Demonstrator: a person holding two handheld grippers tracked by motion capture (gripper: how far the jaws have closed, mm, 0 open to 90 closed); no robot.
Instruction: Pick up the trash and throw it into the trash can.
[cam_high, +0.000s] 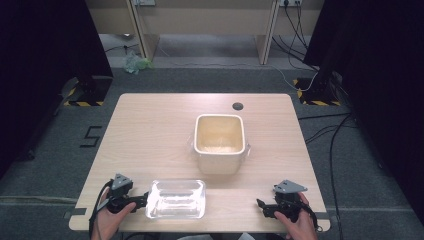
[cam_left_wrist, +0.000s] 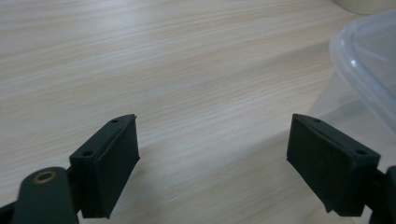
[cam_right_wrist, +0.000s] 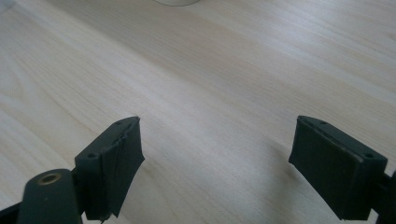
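High view: a light wooden table (cam_high: 150, 130) carries two containers. A cream, square-mouthed tub (cam_high: 219, 142) with small side handles stands right of the middle, its opening facing up. A clear plastic container (cam_high: 176, 199), shallow and rectangular with rounded corners, lies near the near edge, left of the middle. The left gripper (cam_high: 141, 201) is held low at the near left corner, its black jaws pointing right, their tips just beside the clear container's left end; whether they touch it cannot be told here. The right gripper (cam_high: 261, 206) is held at the near right corner, jaws pointing left, well apart from both containers. A dark round hole (cam_high: 238, 106) marks the far side of the tabletop.

Left gripper view: the two black jaws stand wide apart with bare wood between them. The clear plastic container (cam_left_wrist: 369, 70) shows at the right edge, its rounded rim just beyond the right-hand jaw and not between the pads. A sliver of the cream tub (cam_left_wrist: 364, 5) appears at the top right.

Right gripper view: the jaws are likewise spread wide over bare wood, gripping nothing. The base of the cream tub (cam_right_wrist: 177, 2) shows at the top edge, far ahead.
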